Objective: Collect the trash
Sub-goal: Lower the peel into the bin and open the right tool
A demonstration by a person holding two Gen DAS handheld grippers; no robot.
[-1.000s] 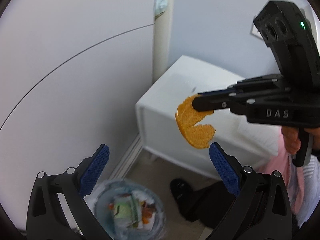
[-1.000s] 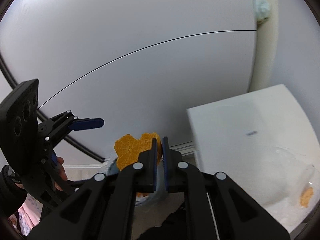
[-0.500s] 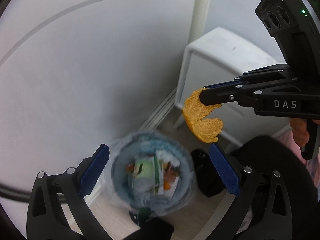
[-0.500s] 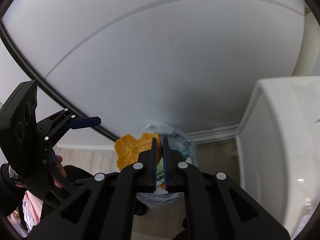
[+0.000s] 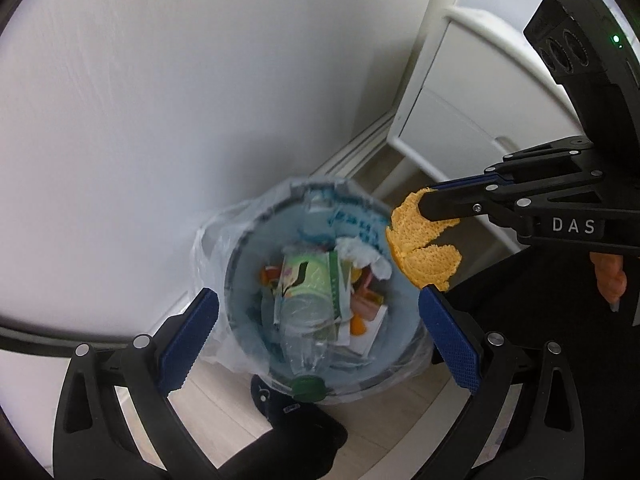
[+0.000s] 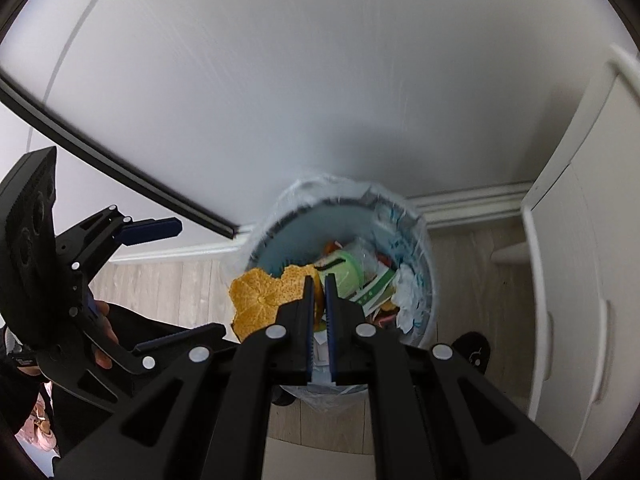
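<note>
A piece of orange peel is pinched in my right gripper, which is shut on it just above the near rim of the trash bin. The bin is grey-blue, lined with a clear bag, and holds cartons, a crushed plastic bottle, tissue and orange scraps. My left gripper hangs open over the bin with nothing between its blue pads.
A white wall and skirting board stand behind the bin. A white cabinet is to the right. A dark slipper lies on the wooden floor by the bin. A hand holds the right gripper.
Both grippers have come down and tilted toward the floor. The bin has gone from a small shape at the frame's bottom to the middle, with the peel now at its rim.
</note>
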